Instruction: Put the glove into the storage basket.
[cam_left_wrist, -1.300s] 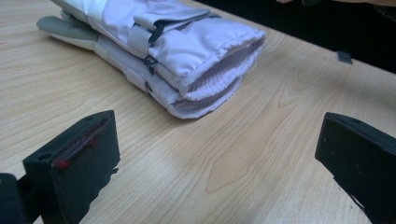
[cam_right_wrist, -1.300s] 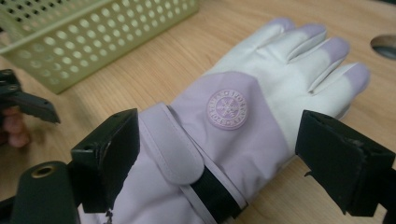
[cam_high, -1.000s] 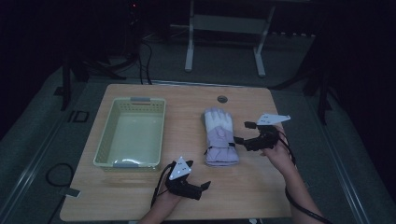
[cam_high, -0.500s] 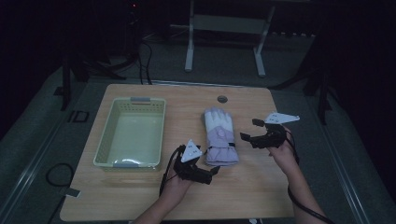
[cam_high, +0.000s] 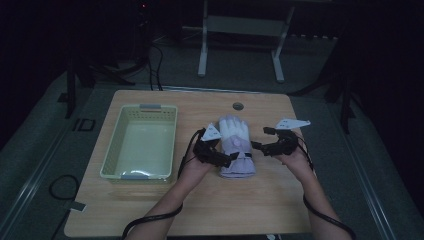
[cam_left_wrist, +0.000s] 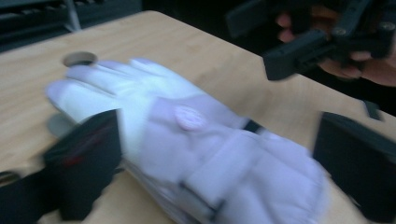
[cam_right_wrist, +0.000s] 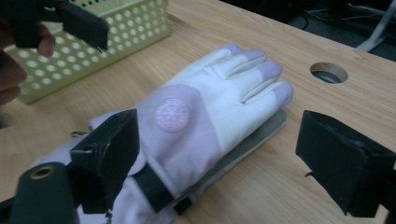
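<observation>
L gripper (cam_high: 229, 158) fingers (cam_left_wrist: 84, 161) wide, straddling the glove (cam_high: 235, 145) at cuff end; they've just been closing a bit, glove between them, pads not pressing it as far as I can tell (view blurred). R gripper (cam_high: 261, 146) fingers (cam_right_wrist: 345, 163) also wide, nothing held, tips just beside glove's right edge. Glove lies flat, back up, mid table (cam_high: 150, 210), fingertips pointing away from person, near the hole (cam_high: 238, 106). Basket (cam_high: 112, 165) sits just left of L gripper, apart from glove.
</observation>
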